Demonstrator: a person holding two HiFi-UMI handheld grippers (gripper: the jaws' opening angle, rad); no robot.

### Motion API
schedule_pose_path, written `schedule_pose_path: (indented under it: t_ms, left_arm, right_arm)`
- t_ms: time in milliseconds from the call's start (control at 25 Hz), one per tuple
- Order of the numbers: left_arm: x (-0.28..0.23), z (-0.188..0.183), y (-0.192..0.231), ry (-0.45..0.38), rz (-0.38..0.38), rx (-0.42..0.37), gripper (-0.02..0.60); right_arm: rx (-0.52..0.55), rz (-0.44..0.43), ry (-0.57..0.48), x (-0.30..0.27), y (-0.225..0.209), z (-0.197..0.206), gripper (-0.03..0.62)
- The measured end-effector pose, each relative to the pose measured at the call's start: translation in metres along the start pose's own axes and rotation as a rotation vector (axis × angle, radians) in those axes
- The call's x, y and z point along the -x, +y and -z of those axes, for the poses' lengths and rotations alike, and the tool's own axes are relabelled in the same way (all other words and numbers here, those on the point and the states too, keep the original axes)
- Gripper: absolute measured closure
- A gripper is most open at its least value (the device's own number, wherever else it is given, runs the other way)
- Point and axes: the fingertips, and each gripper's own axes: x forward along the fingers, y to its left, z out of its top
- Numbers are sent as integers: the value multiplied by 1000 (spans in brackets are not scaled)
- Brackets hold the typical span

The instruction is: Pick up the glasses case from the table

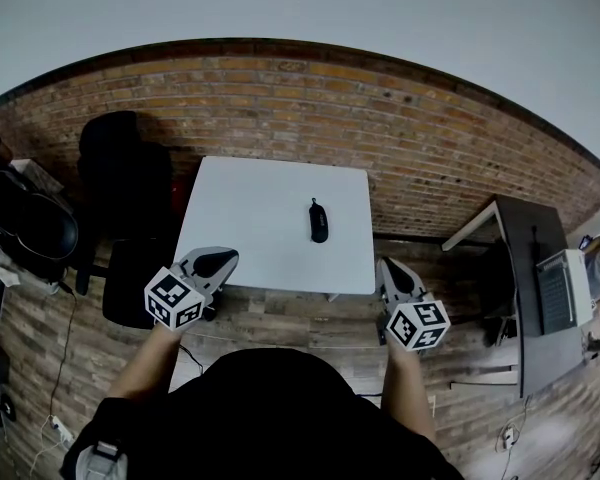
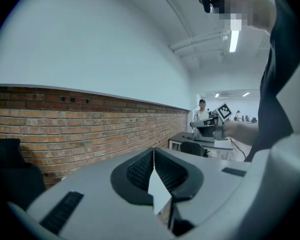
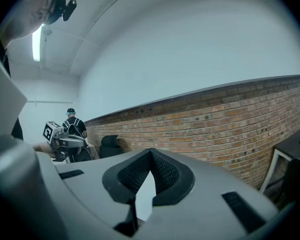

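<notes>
From the head view I see the case (image 1: 319, 220), small and black, lying on the white table (image 1: 230, 228) a little right of the middle. Its long axis runs away from me, near end to far end. Both tools sit at the table's near edge. The left gripper (image 1: 215, 261) is over the near left corner and the right gripper (image 1: 397, 276) is just off the near right corner. The case lies ahead of both, between their lines. I judge the right one somewhat nearer, so the case is forward and to its left.

In the left gripper view, the left gripper (image 2: 153, 152) has its jaws pressed together with nothing between them. The case is not in view, only brick wall and room beyond.

In the right gripper view, the right gripper (image 3: 151, 152) is likewise clenched and empty, with no case showing. It would have to spread before reaching in across the case's narrow width.
</notes>
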Motion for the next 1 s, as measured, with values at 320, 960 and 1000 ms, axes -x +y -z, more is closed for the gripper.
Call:
schedule_pose_path:
  t_ms: [320,960,1000]
  left_arm:
    - [-9,3,-9,16,12,-3,566]
    - [-16,1,-16,23,33,-15,566]
    - [-16,2,-15,24,35,-16,566]
  right_arm:
    - [-7,-11,2,-1,-6,1,579]
    - [-20,7,15,9,-9,8,579]
    - [-20,8,16,8,-9,8,579]
